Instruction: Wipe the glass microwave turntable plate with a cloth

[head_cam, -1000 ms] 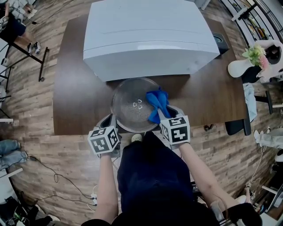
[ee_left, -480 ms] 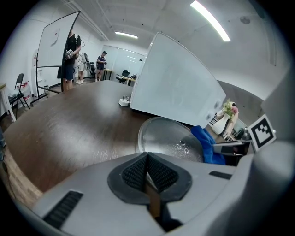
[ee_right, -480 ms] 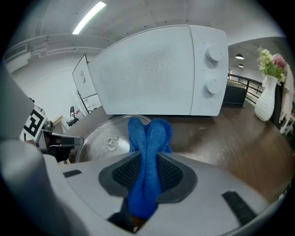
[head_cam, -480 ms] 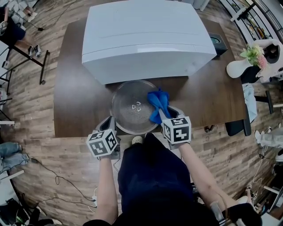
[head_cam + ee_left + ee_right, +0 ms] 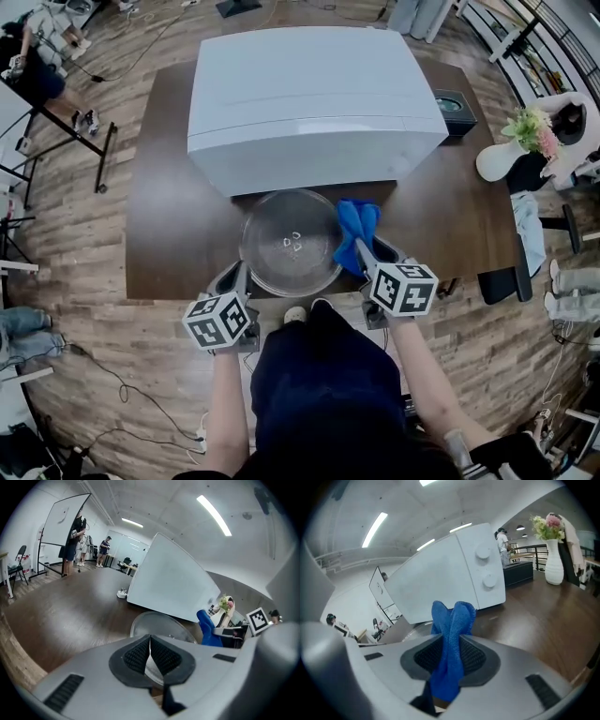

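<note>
- Plate [image 5: 289, 242] is lying on the worktop [image 5: 169, 225], at the microwave's [image 5: 314, 94] 6 o'clock side.
- Left claw [image 5: 150, 657] is pinching the plate's rim at 7 o'clock, its jaws nearly together.
- Right claw [image 5: 449, 656] is clamping a blue cloth [image 5: 452, 620], which is sitting at the plate's 3 o'clock rim.

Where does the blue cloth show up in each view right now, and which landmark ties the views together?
Head view: blue cloth just right of centre, at the right rim of the glass turntable plate.
Left gripper view: lower right, beside the plate.
Right gripper view: centre, clamped in the tongs of the right gripper.
Shared landmark: the white microwave, behind the cloth in all three.
</note>
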Demonstrator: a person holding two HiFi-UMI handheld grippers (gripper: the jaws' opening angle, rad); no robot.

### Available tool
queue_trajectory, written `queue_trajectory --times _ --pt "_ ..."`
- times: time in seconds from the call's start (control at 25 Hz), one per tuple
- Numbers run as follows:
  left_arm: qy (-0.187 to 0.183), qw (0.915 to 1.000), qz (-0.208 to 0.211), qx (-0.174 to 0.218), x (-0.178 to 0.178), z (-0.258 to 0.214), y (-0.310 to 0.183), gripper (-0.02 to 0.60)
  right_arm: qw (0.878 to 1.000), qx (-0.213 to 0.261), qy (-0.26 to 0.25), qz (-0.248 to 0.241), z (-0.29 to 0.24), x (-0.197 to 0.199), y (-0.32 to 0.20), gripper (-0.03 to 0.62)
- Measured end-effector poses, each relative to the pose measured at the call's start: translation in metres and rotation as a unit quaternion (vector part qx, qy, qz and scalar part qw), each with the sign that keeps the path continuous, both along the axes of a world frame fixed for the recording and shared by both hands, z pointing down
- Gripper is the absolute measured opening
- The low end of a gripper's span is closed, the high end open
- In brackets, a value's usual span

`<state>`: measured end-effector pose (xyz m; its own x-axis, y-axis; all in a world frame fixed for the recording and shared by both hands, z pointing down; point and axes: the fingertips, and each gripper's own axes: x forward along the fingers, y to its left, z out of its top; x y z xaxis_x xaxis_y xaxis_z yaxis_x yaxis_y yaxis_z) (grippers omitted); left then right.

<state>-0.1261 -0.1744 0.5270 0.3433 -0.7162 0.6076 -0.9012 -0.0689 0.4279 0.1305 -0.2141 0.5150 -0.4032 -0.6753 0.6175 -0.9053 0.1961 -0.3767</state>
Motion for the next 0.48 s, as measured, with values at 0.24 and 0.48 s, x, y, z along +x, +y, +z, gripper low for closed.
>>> queue_trajectory --times 0.24,0.48 --pt "0.001 0.9958 0.028 0.088 0.017 -0.074 -0.01 0.004 0.992 0.097 -0.068 0.036 -0.08 0.014 -0.004 0.092" --pt "-0.017 0.9846 0.058 0.164 0.037 -0.134 -0.011 0.003 0.98 0.188 -0.053 0.049 -0.139 0.028 0.005 0.089"
